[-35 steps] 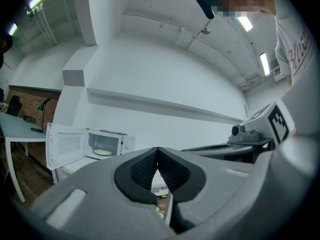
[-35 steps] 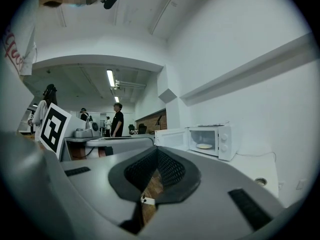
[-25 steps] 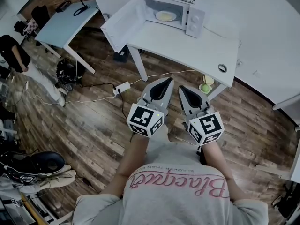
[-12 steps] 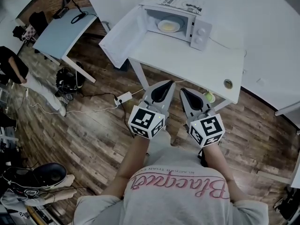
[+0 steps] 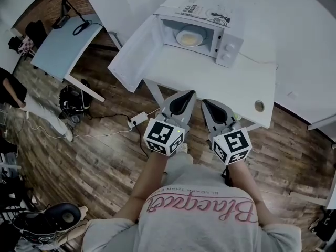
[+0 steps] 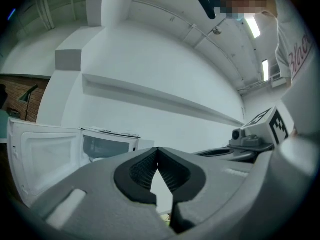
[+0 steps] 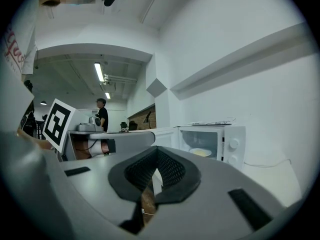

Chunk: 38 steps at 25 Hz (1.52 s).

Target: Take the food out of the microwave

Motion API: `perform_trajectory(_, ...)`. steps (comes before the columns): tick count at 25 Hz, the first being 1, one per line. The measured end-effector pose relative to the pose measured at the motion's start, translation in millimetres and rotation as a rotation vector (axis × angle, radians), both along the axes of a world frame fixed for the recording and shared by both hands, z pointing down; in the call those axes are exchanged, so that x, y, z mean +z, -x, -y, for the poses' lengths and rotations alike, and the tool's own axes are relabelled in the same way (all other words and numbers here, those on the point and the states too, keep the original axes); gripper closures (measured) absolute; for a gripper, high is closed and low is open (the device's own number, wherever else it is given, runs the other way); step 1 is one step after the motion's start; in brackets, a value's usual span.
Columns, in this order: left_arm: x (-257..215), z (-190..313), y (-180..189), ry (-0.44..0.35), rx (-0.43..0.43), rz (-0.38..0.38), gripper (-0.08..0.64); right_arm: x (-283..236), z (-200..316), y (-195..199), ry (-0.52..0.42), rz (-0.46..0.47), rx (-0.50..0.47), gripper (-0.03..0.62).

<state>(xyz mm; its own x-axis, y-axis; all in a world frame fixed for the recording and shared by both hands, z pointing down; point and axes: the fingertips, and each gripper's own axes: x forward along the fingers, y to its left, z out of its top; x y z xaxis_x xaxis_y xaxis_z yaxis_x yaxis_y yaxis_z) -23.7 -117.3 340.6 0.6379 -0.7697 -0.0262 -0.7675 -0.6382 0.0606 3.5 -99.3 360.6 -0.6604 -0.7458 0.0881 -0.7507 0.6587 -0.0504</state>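
A white microwave (image 5: pixel 229 42) stands at the upper centre of the frame on a white worktop (image 5: pixel 210 80). Its door (image 5: pixel 134 54) hangs wide open to the left. Inside, a round plate of pale yellowish food (image 5: pixel 190 36) lies flat.

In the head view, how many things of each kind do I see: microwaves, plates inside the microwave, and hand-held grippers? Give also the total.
White microwave oven, door open: 1
Round pale plate of food, inside it: 1
Grey hand-held grippers: 2 (left gripper, right gripper, fingers shut, both empty)
Total: 4
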Motion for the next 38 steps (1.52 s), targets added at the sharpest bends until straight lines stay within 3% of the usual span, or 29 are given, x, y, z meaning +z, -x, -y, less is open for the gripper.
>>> perform_trajectory(10,2,65,32,0.014,0.028,-0.003,0.555,1,64,32,0.007,-0.005,0.03,0.583)
perform_trajectory(21,14,107,74,0.033,-0.01,-0.024,0.555,11,103,69,0.02,-0.02,0.019,0.583)
perform_trajectory(33,25,134,76,0.065,0.04,-0.022,0.555,23,126,69,0.067,-0.034,0.067,0.583)
perform_trajectory(38,35,151,77,0.094,0.024,-0.031,0.548,27,142,67,0.075,-0.04,0.065,0.583)
